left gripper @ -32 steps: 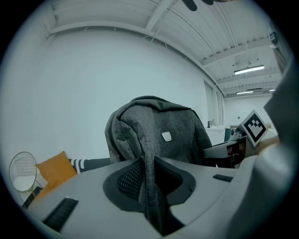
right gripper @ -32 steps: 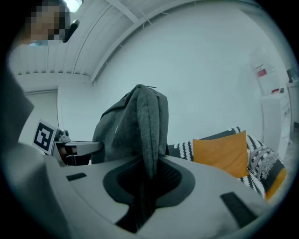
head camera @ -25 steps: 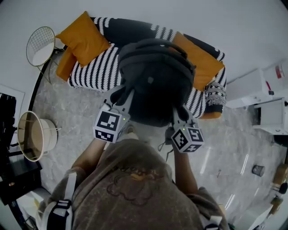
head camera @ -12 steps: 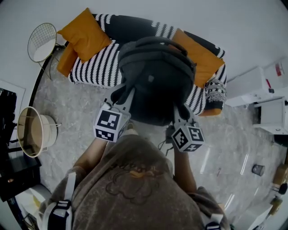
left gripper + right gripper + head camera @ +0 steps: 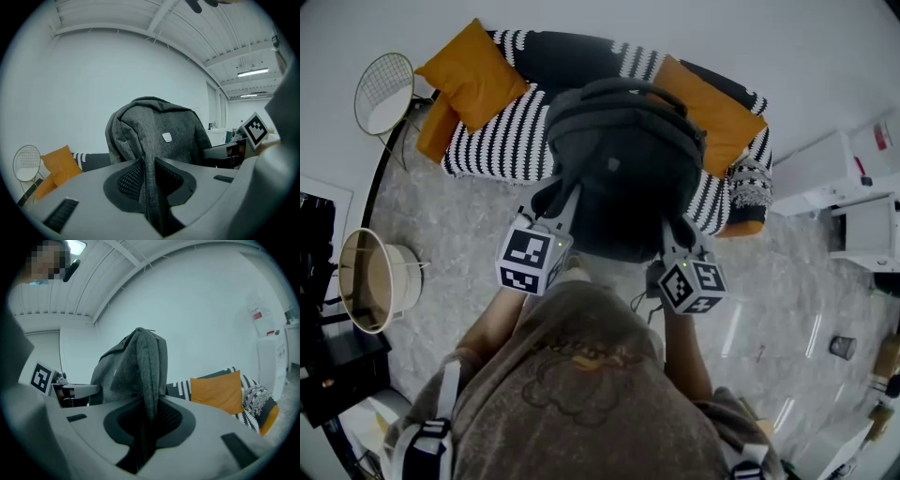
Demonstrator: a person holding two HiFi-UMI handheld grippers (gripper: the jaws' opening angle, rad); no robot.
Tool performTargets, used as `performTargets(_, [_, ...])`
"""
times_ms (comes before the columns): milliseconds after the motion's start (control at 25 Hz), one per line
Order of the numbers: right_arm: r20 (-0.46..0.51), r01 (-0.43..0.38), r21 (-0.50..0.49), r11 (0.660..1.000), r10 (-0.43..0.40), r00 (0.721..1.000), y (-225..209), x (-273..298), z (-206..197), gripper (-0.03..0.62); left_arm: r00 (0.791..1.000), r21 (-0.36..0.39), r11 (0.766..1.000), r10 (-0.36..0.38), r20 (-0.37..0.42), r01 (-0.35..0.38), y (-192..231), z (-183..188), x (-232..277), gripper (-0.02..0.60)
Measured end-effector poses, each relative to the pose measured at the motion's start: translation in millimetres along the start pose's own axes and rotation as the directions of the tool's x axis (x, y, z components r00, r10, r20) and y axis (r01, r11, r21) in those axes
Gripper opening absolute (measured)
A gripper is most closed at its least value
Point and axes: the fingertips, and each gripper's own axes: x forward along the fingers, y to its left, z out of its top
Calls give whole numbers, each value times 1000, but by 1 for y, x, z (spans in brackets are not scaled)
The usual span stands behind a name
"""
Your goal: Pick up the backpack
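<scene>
I have both arms reaching forward from the body, forearms nearly side by side. The left tongs (image 5: 568,199) and right tongs (image 5: 671,232) point away from me and slightly down, their marker cubes close to my chest.

In the left gripper view, the left tongs (image 5: 149,161) are clenched on a grey strip of the backpack (image 5: 623,169) that runs up between the jaws. In the right gripper view, the right tongs (image 5: 147,405) are clamped the same way on another grey fold.

The backpack hangs in the air between the two tongs, over the front edge of the striped sofa (image 5: 502,141) and clear of the floor (image 5: 455,234).

The sofa with its orange cushions (image 5: 469,67) lies just beyond the load. A wire stand (image 5: 382,94) and a round basket (image 5: 370,281) stand well off to my left, a white cabinet (image 5: 830,173) off to my right, and open floor lies on either side.

The backpack stands upright with its long axis vertical. Its carry handle (image 5: 628,89) is on top, on the sofa side, and its small badge (image 5: 167,137) faces the left tongs.
</scene>
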Motion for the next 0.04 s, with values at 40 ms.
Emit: performTargets(40, [-3, 0, 1, 1000, 0, 1000, -1, 1, -1, 51, 1000, -3, 1000, 0, -5, 0, 0, -2, 2, 61])
